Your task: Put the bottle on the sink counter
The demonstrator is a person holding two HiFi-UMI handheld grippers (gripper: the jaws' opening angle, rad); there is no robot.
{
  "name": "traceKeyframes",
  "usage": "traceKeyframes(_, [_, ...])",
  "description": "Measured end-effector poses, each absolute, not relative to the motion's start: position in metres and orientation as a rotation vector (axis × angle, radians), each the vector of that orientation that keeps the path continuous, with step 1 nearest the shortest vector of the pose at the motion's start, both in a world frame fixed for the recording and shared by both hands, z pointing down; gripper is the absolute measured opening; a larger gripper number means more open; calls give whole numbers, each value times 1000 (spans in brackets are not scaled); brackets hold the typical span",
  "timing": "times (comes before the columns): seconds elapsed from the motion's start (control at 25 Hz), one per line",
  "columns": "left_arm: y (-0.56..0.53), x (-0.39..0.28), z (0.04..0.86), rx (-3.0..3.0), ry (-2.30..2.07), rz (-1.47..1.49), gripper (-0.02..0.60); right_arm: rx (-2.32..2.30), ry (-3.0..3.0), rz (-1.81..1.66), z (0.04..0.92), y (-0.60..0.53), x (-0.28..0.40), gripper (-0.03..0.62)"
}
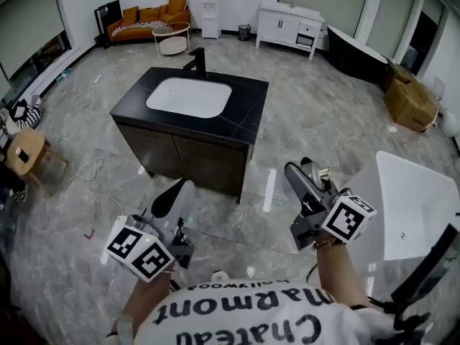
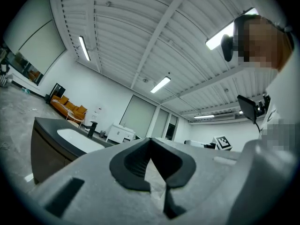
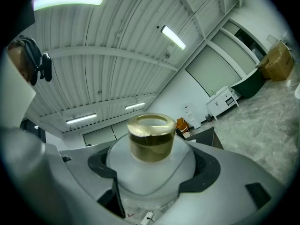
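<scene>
Bottle (image 1: 316, 171) sat in the right claw (image 1: 302, 182) in the head view, out in front of the person's chest. It was well short of the black stone tabletop (image 1: 248, 113) and above the grey marbled floor (image 1: 323, 106). That claw pointed roughly level toward the cabinet, with its marker cube (image 1: 348, 218) nearest the wrist. The left claw (image 1: 178, 191) was held lower at the left, nose slightly raised, its two long jaws lying together. The tabletop was a dark, glossy slab with a white rectangular basin (image 1: 188, 97) sunk into it and a black angular faucet (image 1: 195, 62) at its far edge.

In the left gripper view, the left claw (image 2: 150, 146) showed smooth grey jaws with dark ribbed pads (image 2: 133, 161) that met at the tip, and nothing sat between them. The tabletop (image 2: 47, 125) lay ahead at the left.

In the right gripper view, the right claw (image 3: 153, 175) stood wide, and its dark pads (image 3: 101, 165) pressed both flanks of the bottle (image 3: 150, 158). The bottle had a round, matte white body and a shiny gold cylindrical cap (image 3: 151, 137).
</scene>
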State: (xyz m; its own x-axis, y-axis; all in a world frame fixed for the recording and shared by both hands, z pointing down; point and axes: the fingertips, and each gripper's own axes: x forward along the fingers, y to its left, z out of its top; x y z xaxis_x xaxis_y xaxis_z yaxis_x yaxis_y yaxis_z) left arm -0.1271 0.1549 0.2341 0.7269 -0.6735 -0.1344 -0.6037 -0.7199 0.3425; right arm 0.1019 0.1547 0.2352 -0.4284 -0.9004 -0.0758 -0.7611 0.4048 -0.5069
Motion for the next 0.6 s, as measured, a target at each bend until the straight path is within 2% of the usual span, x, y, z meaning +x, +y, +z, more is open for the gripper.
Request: traceKeyframes(0.6, [76,-150,270,2635,-944,-365,15,-1476,2365,-713,286,64,61,344])
